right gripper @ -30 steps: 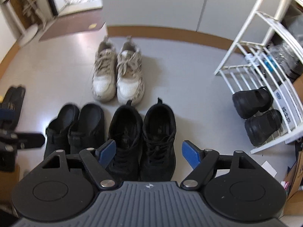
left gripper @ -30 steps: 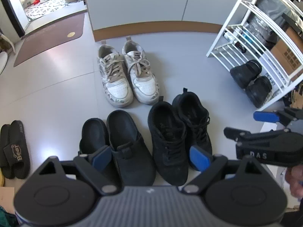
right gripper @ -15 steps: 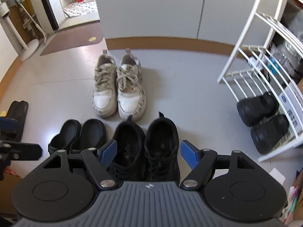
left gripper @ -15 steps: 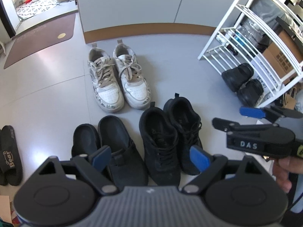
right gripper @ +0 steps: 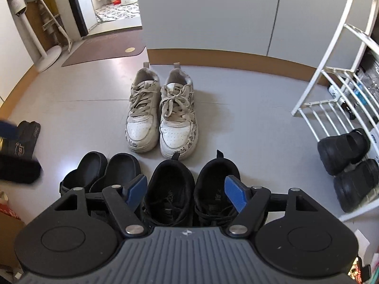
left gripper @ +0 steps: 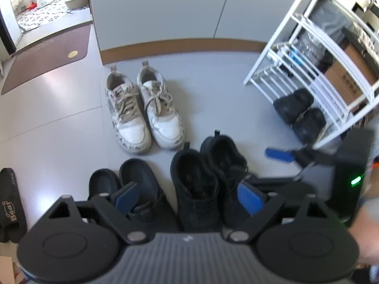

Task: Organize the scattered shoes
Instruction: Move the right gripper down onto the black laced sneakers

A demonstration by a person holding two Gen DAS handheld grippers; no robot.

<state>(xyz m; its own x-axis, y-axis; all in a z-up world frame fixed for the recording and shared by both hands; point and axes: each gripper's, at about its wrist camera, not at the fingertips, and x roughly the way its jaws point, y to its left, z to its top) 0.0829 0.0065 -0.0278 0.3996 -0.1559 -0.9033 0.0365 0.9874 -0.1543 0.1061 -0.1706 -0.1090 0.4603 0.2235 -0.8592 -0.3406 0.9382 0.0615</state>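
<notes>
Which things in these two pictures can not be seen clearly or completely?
- Black sneakers: toes hidden behind the right gripper, right wrist view.
- Black clogs: fronts covered by the left gripper, left wrist view.
- Black slides: cut off by the left edge.
- White rack contents: blurred.

Even, bright daylight is seen across the grey floor (right gripper: 236,123), with a glossy sheen beside the brown mat (left gripper: 47,56). Soft shadows are cast under the white sneakers (right gripper: 163,123). Strong fisheye bending and motion blur are noted at the edges.
</notes>
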